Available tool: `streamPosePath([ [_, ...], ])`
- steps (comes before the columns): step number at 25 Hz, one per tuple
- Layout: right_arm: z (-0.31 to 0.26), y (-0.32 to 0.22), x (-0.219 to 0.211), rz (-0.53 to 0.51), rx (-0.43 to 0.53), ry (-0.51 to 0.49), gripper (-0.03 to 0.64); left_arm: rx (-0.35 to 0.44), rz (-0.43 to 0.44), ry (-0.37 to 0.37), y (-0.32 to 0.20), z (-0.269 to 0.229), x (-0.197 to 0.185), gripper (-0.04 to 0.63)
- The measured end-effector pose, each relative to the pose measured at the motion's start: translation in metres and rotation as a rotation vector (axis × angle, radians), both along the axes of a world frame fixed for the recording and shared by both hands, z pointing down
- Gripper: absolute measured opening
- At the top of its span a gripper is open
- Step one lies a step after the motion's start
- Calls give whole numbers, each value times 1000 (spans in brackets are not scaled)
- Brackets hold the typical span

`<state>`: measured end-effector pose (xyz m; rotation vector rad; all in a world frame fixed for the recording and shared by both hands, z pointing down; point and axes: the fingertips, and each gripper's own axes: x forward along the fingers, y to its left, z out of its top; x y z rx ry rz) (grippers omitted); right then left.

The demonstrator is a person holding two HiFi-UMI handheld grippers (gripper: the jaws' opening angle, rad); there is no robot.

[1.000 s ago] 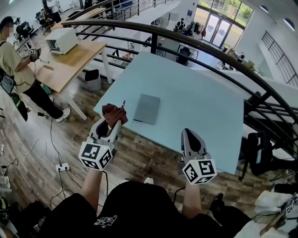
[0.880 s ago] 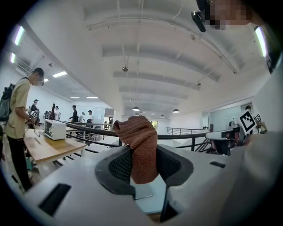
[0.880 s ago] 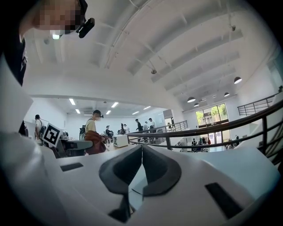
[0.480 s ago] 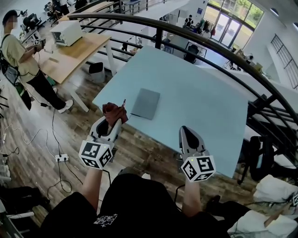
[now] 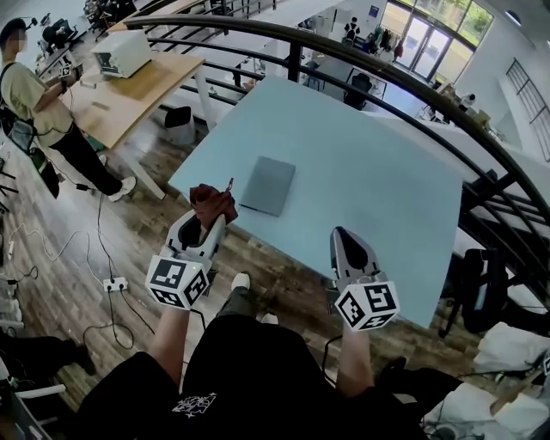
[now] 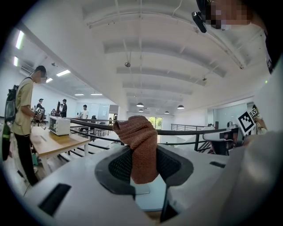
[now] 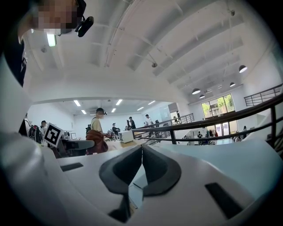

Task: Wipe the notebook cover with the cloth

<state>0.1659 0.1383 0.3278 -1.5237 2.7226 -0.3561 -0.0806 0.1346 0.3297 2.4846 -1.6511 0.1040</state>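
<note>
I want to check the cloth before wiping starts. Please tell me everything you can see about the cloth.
The cloth is reddish-brown with a coarse, knitted-looking weave. It is bunched into a thick fold, clamped between the jaws of the left gripper, and its crumpled end sticks out past them. It hangs in the air by the near left corner of the table, apart from the grey notebook. Only the jaws touch it.

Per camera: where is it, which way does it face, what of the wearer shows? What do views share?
Head view: head-mounted, steeply down at table and notebook; forearms, left gripper, right gripper show.
Left gripper view: on that gripper, along jaws shut on the cloth, toward the railing; wearer upper right.
Right gripper view: on that gripper, along shut, empty jaws; wearer upper left.
Shared: cloth, in head and left gripper views.
</note>
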Motion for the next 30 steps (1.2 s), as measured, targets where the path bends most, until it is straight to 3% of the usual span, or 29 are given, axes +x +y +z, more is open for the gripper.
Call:
streamPosePath([
  [9,10,-21,-13,1,-19,-5,8,-18,9,-2,-23,10,-8,140],
  [20,15,-91,-48,23,-41,11,8,-40,45,29,-103,20,-38,140],
  [30,3,-141,-68,107,-47,40,8,-65,167,51,-176,20,-43,140],
])
